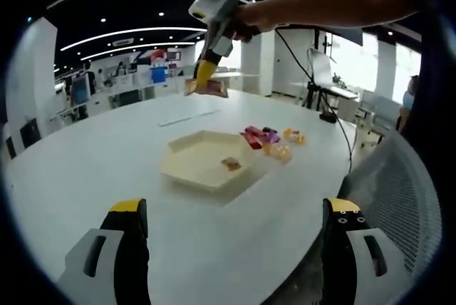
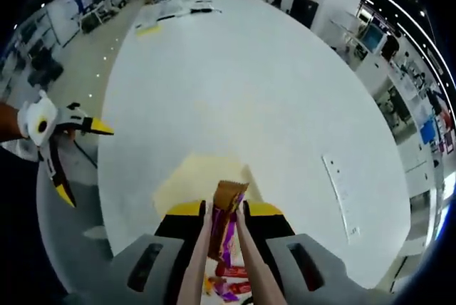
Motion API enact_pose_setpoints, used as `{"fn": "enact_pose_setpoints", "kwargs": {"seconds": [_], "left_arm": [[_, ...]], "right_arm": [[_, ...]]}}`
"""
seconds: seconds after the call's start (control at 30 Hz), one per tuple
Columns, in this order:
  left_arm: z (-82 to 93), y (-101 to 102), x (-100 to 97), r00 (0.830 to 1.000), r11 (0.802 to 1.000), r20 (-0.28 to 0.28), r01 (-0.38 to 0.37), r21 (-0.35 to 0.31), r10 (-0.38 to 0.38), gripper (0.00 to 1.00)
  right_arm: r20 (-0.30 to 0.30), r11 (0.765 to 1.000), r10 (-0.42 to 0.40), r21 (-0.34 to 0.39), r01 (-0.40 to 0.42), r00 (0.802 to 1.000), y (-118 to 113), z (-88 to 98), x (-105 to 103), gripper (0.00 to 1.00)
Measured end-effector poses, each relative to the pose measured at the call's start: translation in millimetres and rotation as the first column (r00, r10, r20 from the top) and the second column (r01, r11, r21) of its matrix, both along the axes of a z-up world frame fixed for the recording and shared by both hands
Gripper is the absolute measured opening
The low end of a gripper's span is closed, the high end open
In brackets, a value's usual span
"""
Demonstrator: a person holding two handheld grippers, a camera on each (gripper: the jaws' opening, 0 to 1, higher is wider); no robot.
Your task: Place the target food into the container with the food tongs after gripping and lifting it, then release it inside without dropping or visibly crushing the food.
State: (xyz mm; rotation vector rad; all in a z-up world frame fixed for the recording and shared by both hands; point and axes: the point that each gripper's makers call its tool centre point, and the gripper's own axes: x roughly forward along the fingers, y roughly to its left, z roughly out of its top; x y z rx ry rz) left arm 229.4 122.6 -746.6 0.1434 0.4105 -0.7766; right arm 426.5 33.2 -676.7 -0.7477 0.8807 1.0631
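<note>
Two claws in play. Left claw point(image 1: 235, 237), seen in its own view, stands released, yellow-tipped jaws wide apart over the white bench point(image 1: 107, 148), nothing between them. It also shows at the left edge of the right gripper view point(image 2: 78, 159), jaws spread, held off the bench edge

Right claw point(image 2: 224, 219) is clenched on tongs point(image 2: 246, 269), whose two arms run up between its jaws. The tongs pinch a brown snack packet point(image 2: 228, 202) at their tips. In the left gripper view this claw point(image 1: 206, 70) hangs high above the bench on a person's arm point(image 1: 320, 6), the packet point(image 1: 206, 88) dangling under it, well clear of the surface

Cream hexagonal tray point(image 1: 189, 152) sits mid-bench; one small brownish piece point(image 1: 230, 164) lies inside near its right side. In the right gripper view the tray point(image 2: 189, 177) lies just beyond the packet, partly hidden by the claw

Several loose snacks point(image 1: 267, 137), red, purple and yellow wrappers, are piled on the bench just right of the tray, touching or nearly so. Some show low in the right gripper view point(image 2: 228, 276) between the tong arms

Mesh chair back point(image 1: 399, 198) at the right; cable point(image 1: 335, 105) trails across the far bench
</note>
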Motion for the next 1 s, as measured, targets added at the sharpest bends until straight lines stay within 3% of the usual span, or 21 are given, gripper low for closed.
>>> {"fn": "enact_pose_setpoints", "kwargs": {"seconds": [1.0], "left_arm": [[-0.1, 0.6, 0.3, 1.0, 1.0, -0.001, 0.0, -0.002, 0.0, 1.0]], "right_arm": [[0.01, 1.0, 0.003, 0.01, -0.003, 1.0, -0.8, -3.7, -1.5, 0.22]]}}
